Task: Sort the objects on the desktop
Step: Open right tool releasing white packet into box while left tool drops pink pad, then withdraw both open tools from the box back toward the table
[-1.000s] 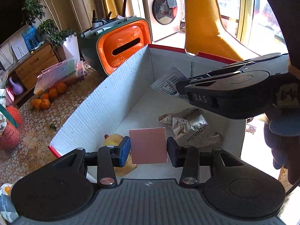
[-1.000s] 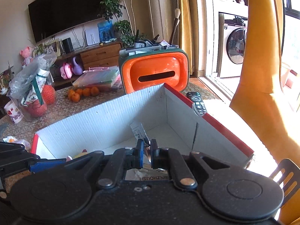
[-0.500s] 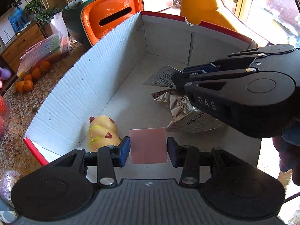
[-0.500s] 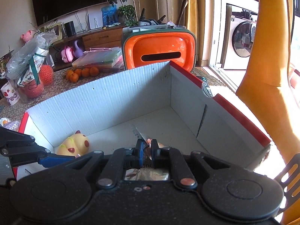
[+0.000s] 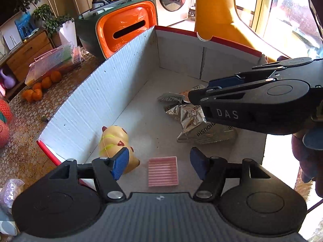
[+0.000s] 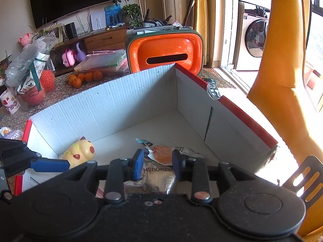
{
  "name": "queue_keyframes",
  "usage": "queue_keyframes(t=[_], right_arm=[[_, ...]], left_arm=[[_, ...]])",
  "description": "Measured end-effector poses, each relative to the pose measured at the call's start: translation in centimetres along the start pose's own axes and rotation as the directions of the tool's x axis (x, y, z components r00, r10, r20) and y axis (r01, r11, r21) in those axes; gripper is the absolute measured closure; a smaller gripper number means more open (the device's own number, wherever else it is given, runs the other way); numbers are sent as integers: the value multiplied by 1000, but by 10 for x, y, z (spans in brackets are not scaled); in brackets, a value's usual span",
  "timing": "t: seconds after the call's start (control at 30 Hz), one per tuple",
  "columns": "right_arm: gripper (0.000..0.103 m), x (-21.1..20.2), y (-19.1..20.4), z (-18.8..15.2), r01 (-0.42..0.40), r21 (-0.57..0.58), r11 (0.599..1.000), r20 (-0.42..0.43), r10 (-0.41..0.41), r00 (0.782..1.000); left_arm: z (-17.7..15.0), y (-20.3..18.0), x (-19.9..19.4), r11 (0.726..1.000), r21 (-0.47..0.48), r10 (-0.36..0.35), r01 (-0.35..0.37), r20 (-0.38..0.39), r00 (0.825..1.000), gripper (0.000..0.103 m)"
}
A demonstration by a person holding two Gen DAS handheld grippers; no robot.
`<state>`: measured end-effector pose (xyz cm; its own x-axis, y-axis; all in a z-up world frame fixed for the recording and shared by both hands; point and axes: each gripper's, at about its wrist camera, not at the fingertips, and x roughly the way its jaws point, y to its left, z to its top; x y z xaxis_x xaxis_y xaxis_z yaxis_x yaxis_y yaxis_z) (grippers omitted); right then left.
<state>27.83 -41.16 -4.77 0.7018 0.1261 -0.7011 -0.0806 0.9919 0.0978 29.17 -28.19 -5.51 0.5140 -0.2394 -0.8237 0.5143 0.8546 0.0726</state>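
Observation:
A white cardboard box (image 5: 101, 92) with a red rim holds the sorted things. My left gripper (image 5: 159, 165) hangs over its near end, jaws opening. A pink ribbed square (image 5: 163, 171) lies flat on the box floor beneath the gap, touching neither pad. Left of it lies a yellow squishy toy (image 5: 114, 141). My right gripper (image 6: 157, 164) hovers further in, jaws opening. A small sachet with an orange picture (image 6: 161, 153) lies free between its fingertips, on top of a crumpled silver packet (image 6: 157, 177). From the left wrist, the right gripper (image 5: 201, 94) shows above that silver packet (image 5: 199, 125).
An orange and green bin (image 6: 165, 54) stands behind the box (image 6: 121, 104). A remote control (image 6: 214, 89) lies by the far right rim. Oranges (image 6: 84, 78), a clear plastic case (image 6: 103, 60) and bagged goods (image 6: 30, 76) crowd the table on the left. A yellow chair (image 6: 282, 80) stands right.
Both grippers have opened. The pink square has dropped from the left gripper's pads onto the box floor. The right gripper, shut before, has let the small sachet down onto the silver packet.

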Motion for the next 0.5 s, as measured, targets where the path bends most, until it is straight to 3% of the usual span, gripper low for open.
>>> queue_keyframes(t=[0.13,0.5], right_arm=[[60,-8,4,0,-12,-8,1000,6,12,1000],[41,-33,18,-4,-33,-13,999,38,34,999]], left_arm=[[-4,3,-17,1000,-22,-14,14,39,999,37],[-24,4,-64,1000,-29,-3,8,147,989,37]])
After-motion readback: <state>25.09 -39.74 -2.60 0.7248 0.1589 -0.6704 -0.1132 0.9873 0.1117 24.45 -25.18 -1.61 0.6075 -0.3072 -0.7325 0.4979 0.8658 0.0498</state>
